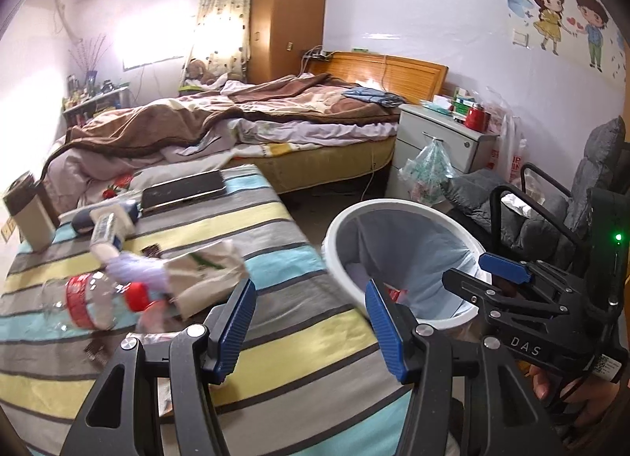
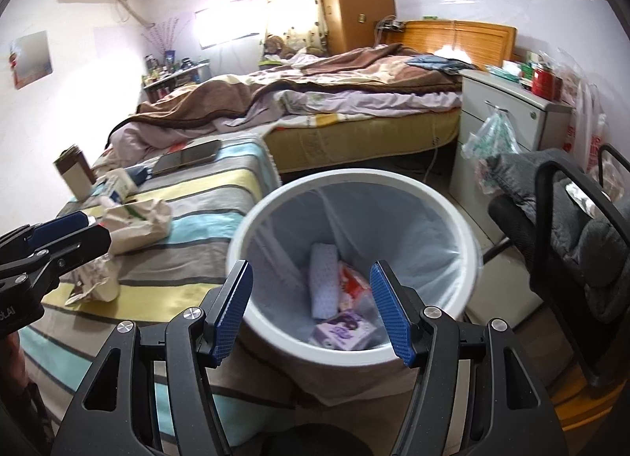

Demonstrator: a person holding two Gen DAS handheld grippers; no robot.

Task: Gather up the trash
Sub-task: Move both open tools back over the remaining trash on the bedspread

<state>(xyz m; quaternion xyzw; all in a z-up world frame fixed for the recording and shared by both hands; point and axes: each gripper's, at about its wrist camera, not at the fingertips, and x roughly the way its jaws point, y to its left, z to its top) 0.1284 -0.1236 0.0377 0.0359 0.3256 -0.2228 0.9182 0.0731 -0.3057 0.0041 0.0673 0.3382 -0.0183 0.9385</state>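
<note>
A white trash bin (image 2: 252, 220) with a pale liner stands beside the striped bed; it also shows in the left wrist view (image 1: 334, 235). Inside lie a white dotted packet (image 2: 323, 283), a red-and-white wrapper (image 2: 352, 285) and a purple packet (image 2: 346, 332). My right gripper (image 2: 311, 310) is open and empty above the bin's near rim. My left gripper (image 1: 311, 328) is open and empty over the bed's edge. On the bed lie a clear bottle with red label and cap (image 1: 90, 300), a crumpled beige bag (image 1: 208, 271), a white tube (image 1: 104, 233) and small dark wrappers (image 1: 151, 251).
A tablet (image 1: 183, 190) and a beige box (image 1: 29, 212) sit farther back on the striped bedspread (image 1: 275, 361). A grey padded chair (image 2: 582, 228) stands right of the bin. A white nightstand (image 2: 508, 129) with a hanging bag and a large unmade bed (image 2: 334, 90) lie beyond.
</note>
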